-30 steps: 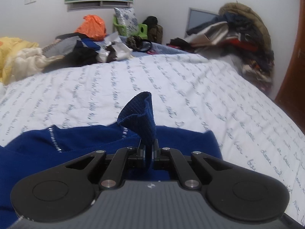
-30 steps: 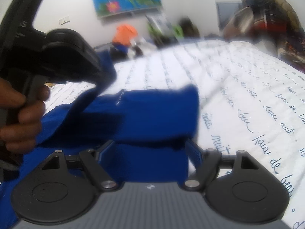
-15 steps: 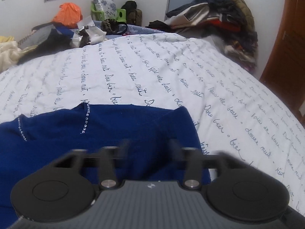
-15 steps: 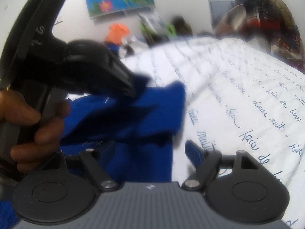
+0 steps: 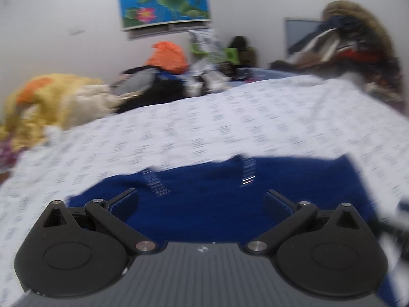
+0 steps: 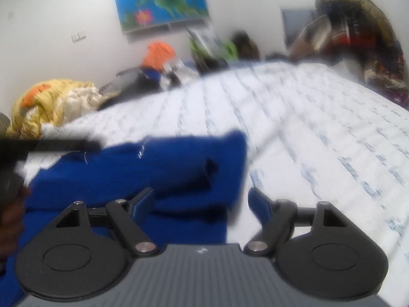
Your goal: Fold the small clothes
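Garment (image 5: 230, 204), blue, lies flat on bed (image 5: 255, 128), long axis crosswise, directly under my left tongs (image 5: 200, 200), which have just opened wide, empty. Right tongs (image 6: 202, 202) part-open, gripping nothing, at its folded right edge.

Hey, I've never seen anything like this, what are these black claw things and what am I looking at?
These are two hand-held grippers, each with a camera looking forward along its fingers. One picture is from the left gripper, the other from the right gripper. A blue garment lies on a bed sheet printed with writing. The left jaws have just been opening and stand wide over the cloth, pressing nothing. The right jaws are also open, with the garment's folded edge between them but not pinched. A hand shows at the left edge. Piled clothes sit at the back.
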